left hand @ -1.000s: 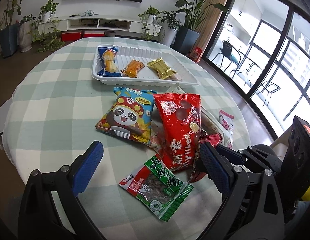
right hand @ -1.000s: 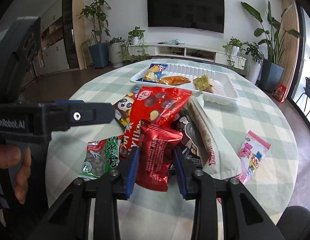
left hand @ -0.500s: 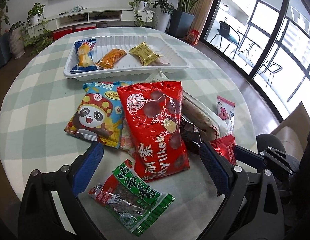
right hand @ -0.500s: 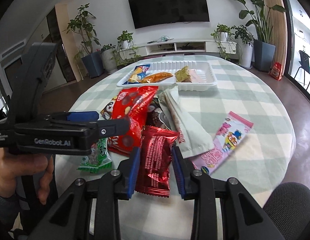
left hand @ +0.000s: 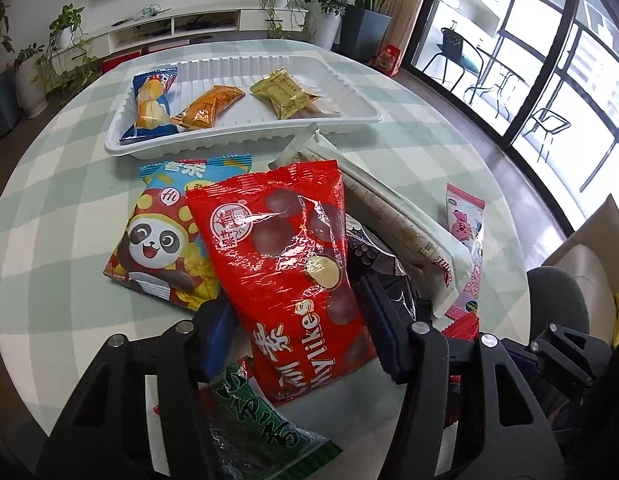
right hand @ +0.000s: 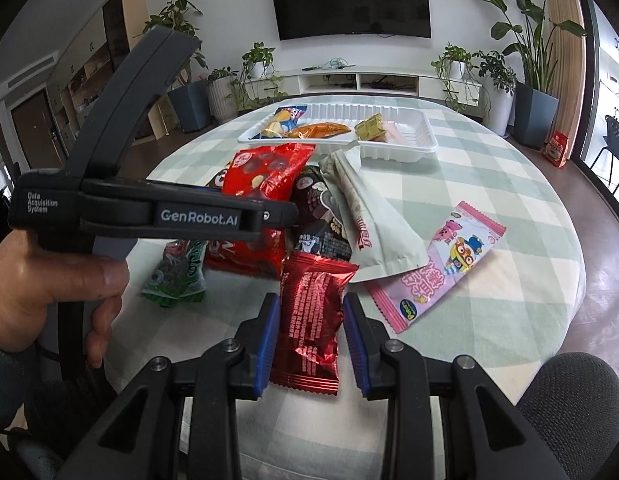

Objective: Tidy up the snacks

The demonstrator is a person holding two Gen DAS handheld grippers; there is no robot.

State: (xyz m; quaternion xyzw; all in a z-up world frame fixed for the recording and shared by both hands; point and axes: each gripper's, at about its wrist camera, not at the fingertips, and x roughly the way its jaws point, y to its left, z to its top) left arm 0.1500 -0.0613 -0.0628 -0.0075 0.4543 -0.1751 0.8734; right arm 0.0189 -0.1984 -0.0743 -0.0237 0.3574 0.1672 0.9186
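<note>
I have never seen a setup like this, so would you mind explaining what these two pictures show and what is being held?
There is no robot here: a person holds a two-finger clamp in each hand, each with a fisheye camera looking along its fingers.

In the left clamp's view, the left gripper is closing around the large red glossy Mylikes bag, which lies between its blue pads.

In the right clamp's view, the right gripper is shut on a small dark red foil packet; the person's other hand shows at its left.

On the round green-checked table stands a white ribbed plastic tray with a few snacks inside; more packets lie piled before it.
</note>
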